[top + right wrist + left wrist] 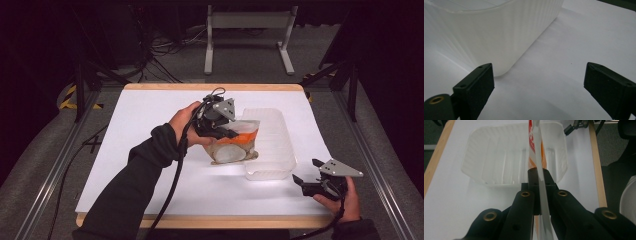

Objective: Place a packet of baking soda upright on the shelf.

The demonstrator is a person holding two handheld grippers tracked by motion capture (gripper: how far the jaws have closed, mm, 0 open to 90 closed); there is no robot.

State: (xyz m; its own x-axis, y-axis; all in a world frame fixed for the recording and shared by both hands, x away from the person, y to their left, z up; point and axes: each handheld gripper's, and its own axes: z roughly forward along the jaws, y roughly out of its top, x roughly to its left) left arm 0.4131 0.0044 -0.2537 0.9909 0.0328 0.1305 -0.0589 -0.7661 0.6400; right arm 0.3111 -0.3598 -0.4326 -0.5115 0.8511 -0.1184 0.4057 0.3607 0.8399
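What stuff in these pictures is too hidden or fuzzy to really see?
- Printing on the clear plastic bag with the orange band: too small in the high view; edge-on in the left gripper view.
- Bag's top edge: hidden by the left tool in the high view.
- Inside of the white ribbed plastic tray: its own wall hides it in the right gripper view.

A clear pouch (234, 145) with an orange band and pale contents hangs upright, clamped at its top edge, near the worktop's middle, touching a translucent ribbed tray (275, 145) toward the right edge.
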